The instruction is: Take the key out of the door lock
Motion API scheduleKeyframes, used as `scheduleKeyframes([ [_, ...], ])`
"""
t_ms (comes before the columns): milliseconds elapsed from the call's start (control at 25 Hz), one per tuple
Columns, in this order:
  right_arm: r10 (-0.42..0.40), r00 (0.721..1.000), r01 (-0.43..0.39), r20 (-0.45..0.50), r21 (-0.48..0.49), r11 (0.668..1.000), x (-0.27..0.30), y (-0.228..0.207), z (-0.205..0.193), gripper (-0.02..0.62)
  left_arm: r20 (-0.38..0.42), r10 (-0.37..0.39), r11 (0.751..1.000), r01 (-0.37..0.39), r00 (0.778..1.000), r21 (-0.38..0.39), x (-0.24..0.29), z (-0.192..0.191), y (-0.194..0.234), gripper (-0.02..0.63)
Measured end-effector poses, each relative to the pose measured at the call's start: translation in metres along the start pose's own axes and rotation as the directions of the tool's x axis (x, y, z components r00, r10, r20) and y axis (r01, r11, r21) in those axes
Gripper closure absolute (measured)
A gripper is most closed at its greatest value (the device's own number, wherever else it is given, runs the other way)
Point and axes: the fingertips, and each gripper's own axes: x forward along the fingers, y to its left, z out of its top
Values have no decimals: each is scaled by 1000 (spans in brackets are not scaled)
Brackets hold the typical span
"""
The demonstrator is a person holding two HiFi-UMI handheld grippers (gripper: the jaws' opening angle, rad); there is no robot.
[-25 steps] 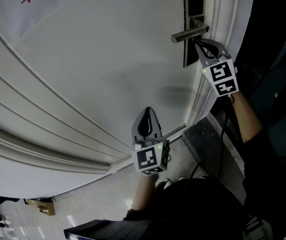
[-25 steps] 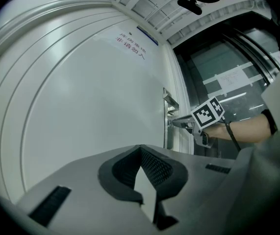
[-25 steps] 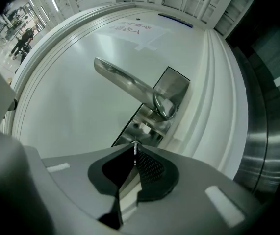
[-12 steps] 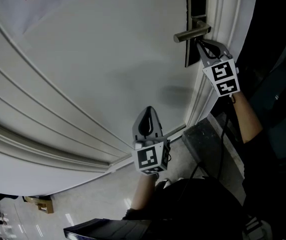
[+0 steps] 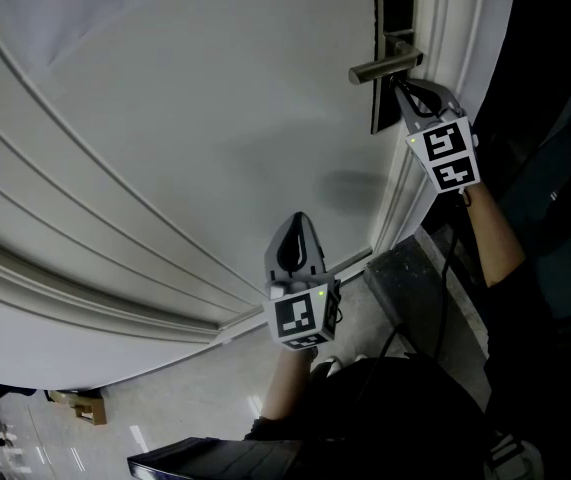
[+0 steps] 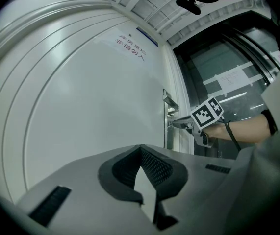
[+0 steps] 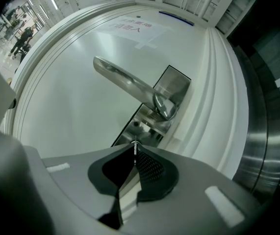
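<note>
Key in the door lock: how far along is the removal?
Done: the right gripper is at the lock plate below the door handle, its fingers closed on the thin key. In hand: that grip. The key shows only edge-on and does not look clear of the plate yet. Remaining: pull it straight out. The left gripper is shut, empty and away from the lock.

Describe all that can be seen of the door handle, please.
The door handle is a lever of brushed, silver-looking metal: a flattish bar that curves at a rounded neck into a rectangular metal plate near the edge of the white door. It seems to be at rest, not pressed down. Nothing touches it; the right gripper is closed on the key just below it.
</note>
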Motion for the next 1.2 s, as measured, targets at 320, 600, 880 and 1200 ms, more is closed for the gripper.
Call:
scheduleKeyframes([
  [320,-3,1000,3,3,-76,997,-1,0,0,586,-1,8,1000,-8,1000,1,-3,2,3,608],
  [600,-7,1000,4,-14,-205,979,-1,2,0,586,2,14,1000,-14,1000,-5,-3,0,4,609],
  [880,19,1000,-19,-6,-106,994,-1,1,0,586,0,19,1000,-19,1000,-2,-2,0,4,607],
  [1200,-10,1000,3,-25,-263,965,-4,2,-1,586,3,23,1000,-23,1000,0,-3,2,4,609],
])
